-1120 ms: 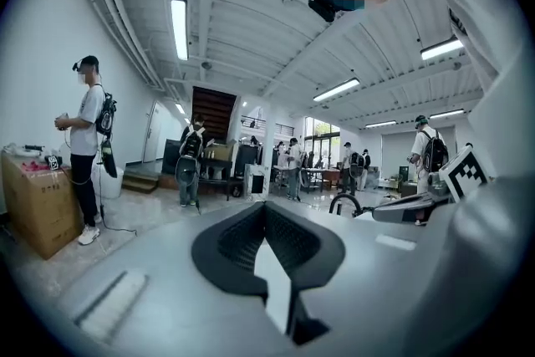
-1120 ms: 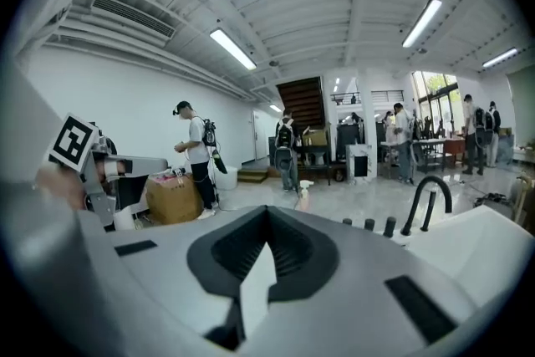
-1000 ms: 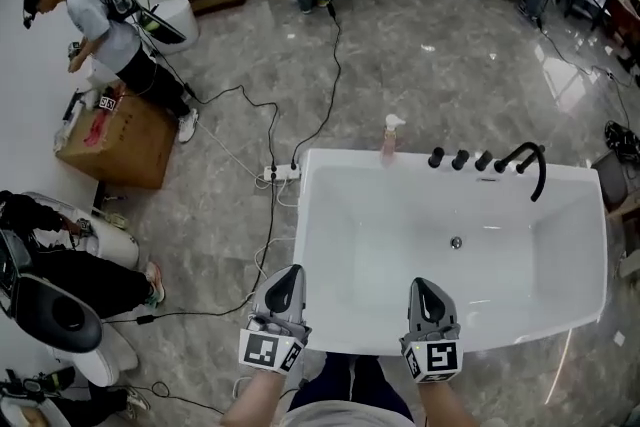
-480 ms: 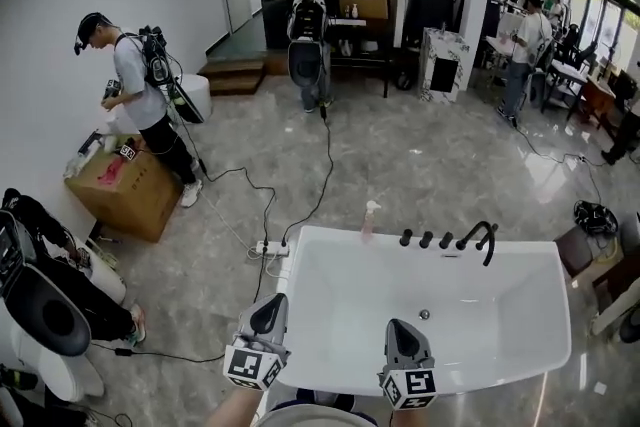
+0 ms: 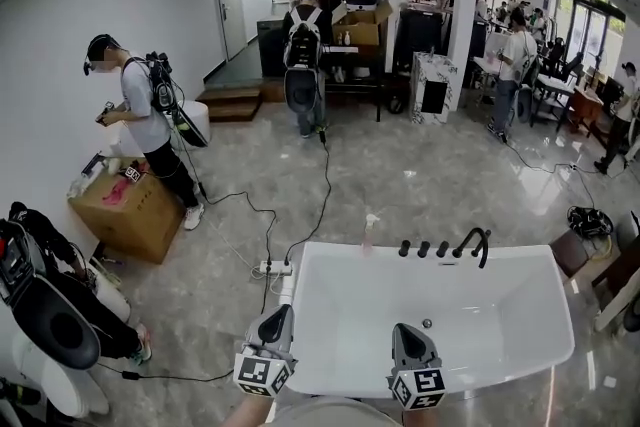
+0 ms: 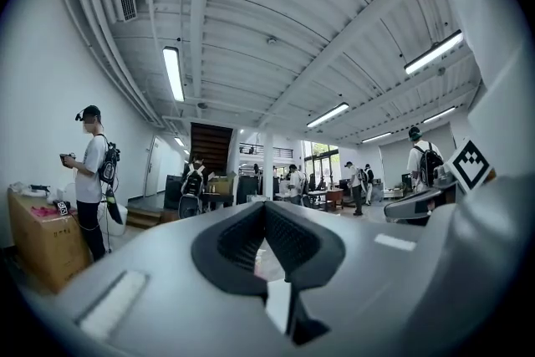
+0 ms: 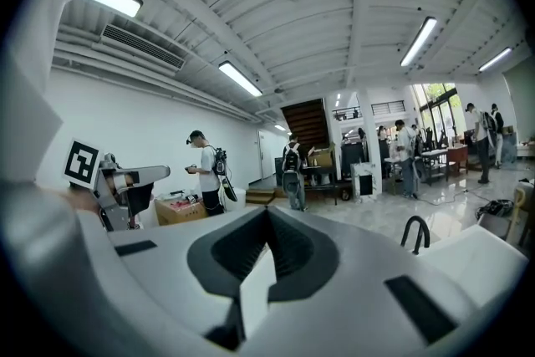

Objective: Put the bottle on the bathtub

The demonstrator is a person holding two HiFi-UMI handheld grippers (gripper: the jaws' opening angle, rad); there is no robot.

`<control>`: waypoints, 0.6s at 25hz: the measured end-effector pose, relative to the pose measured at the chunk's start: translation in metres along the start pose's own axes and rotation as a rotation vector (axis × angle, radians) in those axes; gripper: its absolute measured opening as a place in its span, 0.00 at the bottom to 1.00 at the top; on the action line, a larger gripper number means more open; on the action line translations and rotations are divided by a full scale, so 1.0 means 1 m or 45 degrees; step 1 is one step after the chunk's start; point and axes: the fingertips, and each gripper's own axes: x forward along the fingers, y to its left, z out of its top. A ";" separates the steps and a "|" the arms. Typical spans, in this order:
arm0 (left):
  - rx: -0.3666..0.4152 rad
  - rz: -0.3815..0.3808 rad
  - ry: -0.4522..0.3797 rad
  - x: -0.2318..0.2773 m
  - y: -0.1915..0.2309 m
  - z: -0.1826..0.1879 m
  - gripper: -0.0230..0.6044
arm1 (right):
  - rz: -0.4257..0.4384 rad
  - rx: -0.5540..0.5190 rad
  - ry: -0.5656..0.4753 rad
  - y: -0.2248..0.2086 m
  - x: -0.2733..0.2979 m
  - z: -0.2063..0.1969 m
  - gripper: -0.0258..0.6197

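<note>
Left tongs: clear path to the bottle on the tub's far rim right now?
Probably, though it's a stretch. Only the open bathtub basin lies between the left tongs at the near rim and the bottle on the far rim. The tongs are shut and would need opening.

Item: white bathtub (image 5: 330, 295), standing on grey polished stone floor (image 5: 420, 165). Far rim carries a small pale bottle (image 5: 371, 227), apparently pump-topped, at its left corner; a row of black tap knobs (image 5: 421, 248); and a black arched spout (image 5: 474, 242). Also on the floor: cardboard box (image 5: 130, 215), power strip (image 5: 275, 268), black cables (image 5: 327, 180).
</note>
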 end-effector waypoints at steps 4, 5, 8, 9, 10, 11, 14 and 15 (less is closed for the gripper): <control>-0.003 0.010 -0.009 -0.008 -0.008 -0.001 0.05 | 0.015 -0.004 -0.025 0.002 -0.006 0.009 0.05; -0.003 0.010 -0.012 -0.009 -0.010 -0.002 0.05 | 0.018 -0.005 -0.028 0.002 -0.008 0.009 0.05; -0.011 -0.002 -0.016 -0.011 -0.014 -0.003 0.05 | 0.018 -0.007 -0.026 0.004 -0.012 0.008 0.05; -0.014 -0.005 -0.017 -0.011 -0.014 -0.003 0.05 | 0.018 -0.004 -0.024 0.005 -0.012 0.007 0.05; -0.015 -0.009 -0.018 -0.011 -0.013 -0.003 0.05 | 0.018 0.000 -0.021 0.007 -0.012 0.006 0.05; -0.014 -0.013 -0.018 -0.012 -0.013 -0.002 0.05 | 0.018 0.007 -0.019 0.008 -0.011 0.006 0.05; -0.004 -0.014 -0.016 -0.013 -0.010 -0.003 0.05 | 0.013 0.020 -0.018 0.010 -0.010 0.004 0.05; -0.003 -0.009 -0.016 -0.014 -0.009 -0.003 0.05 | 0.011 0.020 -0.018 0.010 -0.011 0.003 0.05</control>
